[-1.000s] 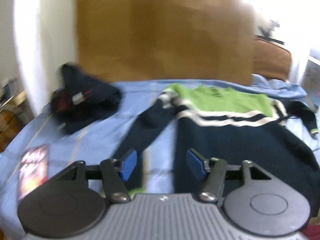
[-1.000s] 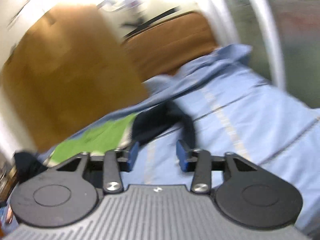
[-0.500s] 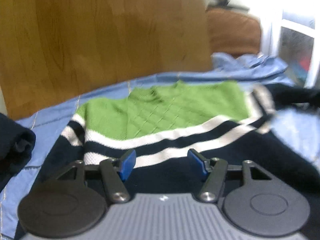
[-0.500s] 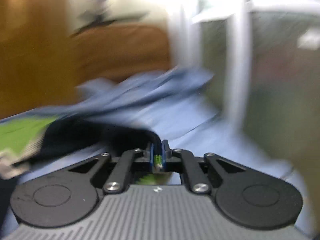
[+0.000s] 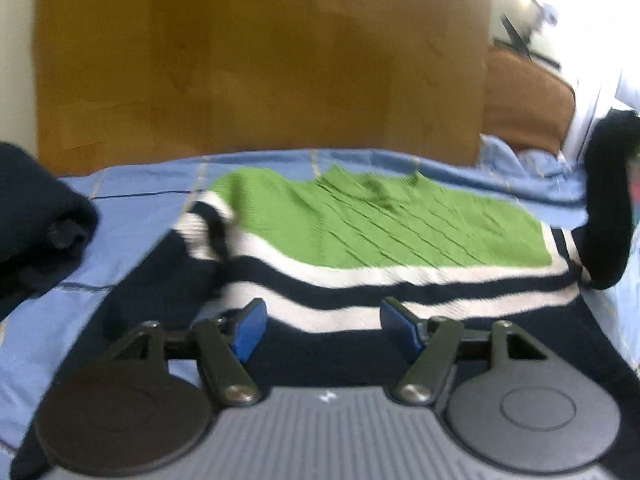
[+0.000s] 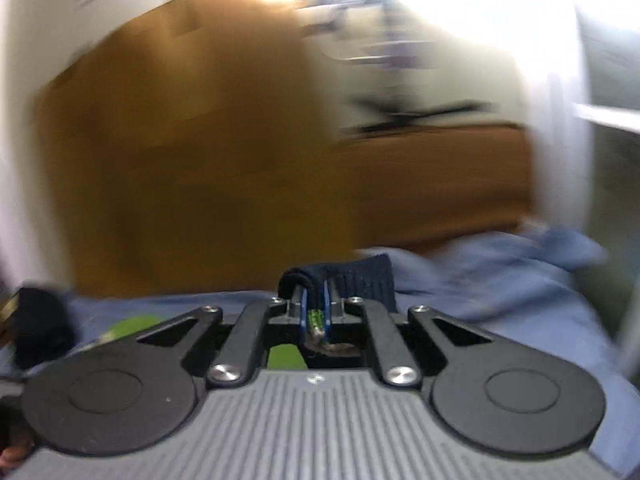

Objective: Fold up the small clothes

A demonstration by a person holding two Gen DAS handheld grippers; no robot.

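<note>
navy sleeve cuff (image 6: 352, 276) pinched in right jaws; left jaws spread above sweater (image 5: 360, 232).

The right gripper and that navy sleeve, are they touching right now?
Touching. The right wrist view shows the right gripper with its jaws closed on the cuff of the navy sleeve, fabric pinched between the blue pads.

One striped sweater (image 5: 360, 240), one bundled dark garment (image 5: 36, 220), one blue bedsheet (image 5: 132, 216), two grippers (image 5: 320, 324) (image 6: 315, 312)
</note>
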